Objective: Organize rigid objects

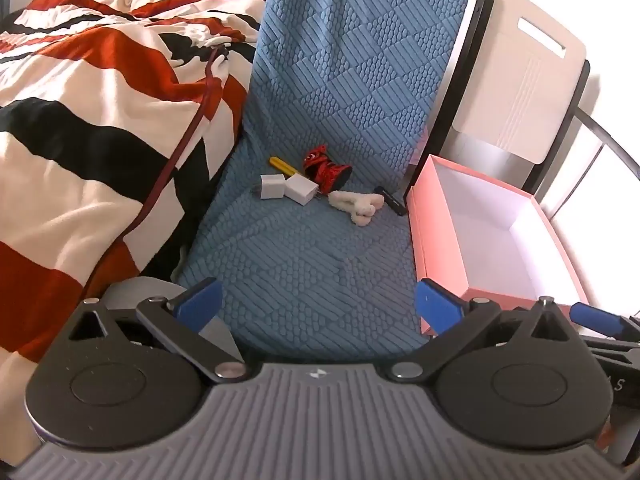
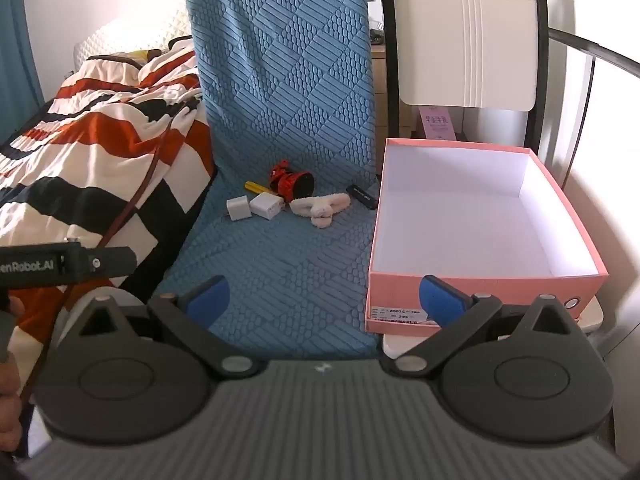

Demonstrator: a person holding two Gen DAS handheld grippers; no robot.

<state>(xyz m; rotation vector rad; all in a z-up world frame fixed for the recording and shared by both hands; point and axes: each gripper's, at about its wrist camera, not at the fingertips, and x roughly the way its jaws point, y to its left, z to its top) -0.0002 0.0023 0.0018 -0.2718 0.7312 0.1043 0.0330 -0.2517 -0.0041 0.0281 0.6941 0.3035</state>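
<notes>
Far ahead on the blue textured mat (image 1: 304, 240), well beyond both spread jaws, lie two white chargers (image 1: 287, 190), a red toy (image 1: 325, 172), a yellow stick (image 1: 281, 163), a fluffy white piece (image 1: 357, 205) and a black bar (image 1: 391, 200); the left gripper (image 1: 318, 306) and right gripper (image 2: 325, 298) hold nothing; the pink box (image 2: 472, 292) sits right of the mat.

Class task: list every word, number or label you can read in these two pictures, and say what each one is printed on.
"enRobot.AI", cut off at the frame edge: on the left gripper's black body.
"245": on the pink box's white end label; its other print is too blurred.
Pink tag behind the box: characters unreadable.
</notes>
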